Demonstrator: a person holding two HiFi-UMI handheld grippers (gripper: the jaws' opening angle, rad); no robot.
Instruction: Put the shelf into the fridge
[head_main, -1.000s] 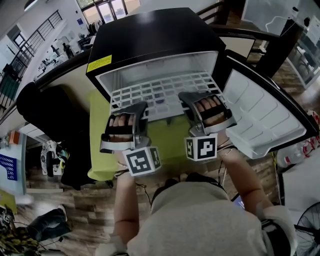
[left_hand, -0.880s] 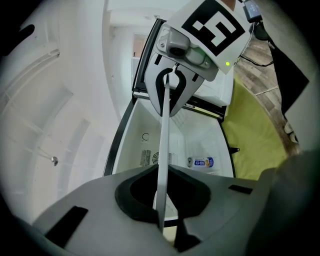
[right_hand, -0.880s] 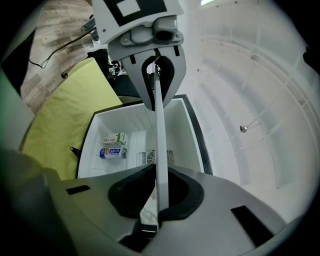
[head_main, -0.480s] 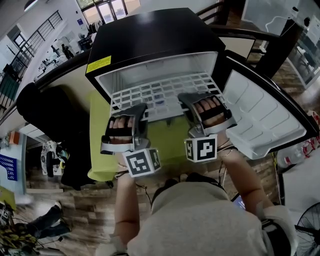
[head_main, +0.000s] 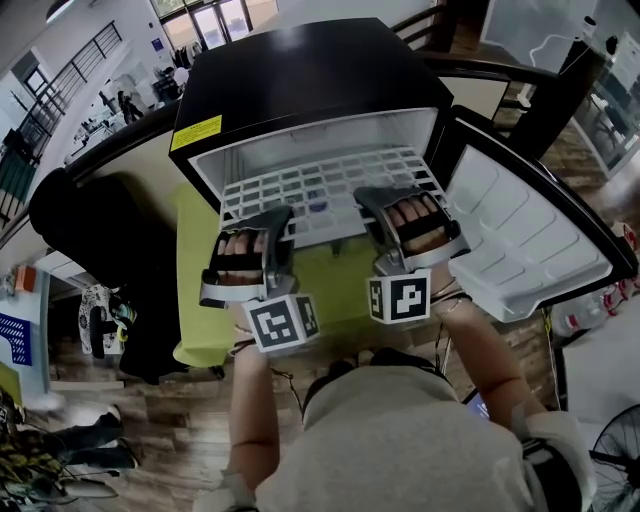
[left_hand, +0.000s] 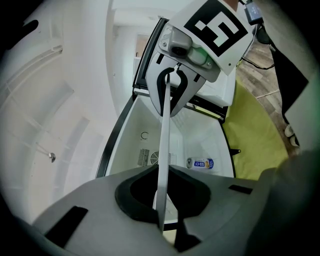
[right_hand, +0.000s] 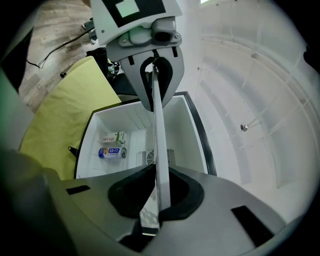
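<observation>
At the fridge (head_main: 300, 70) mouth, left gripper (head_main: 278, 216) and right gripper (head_main: 373, 198) clamp the shelf (head_main: 322, 186); yellow label (head_main: 198, 128) unreadable

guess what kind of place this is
Probably an open office or lab, not a kitchen: the small black fridge sits on a yellow-green covered table, with wood-plank flooring and a metal railing beyond.

Yellow label (head_main: 198, 128) seemingly unreadable
</observation>
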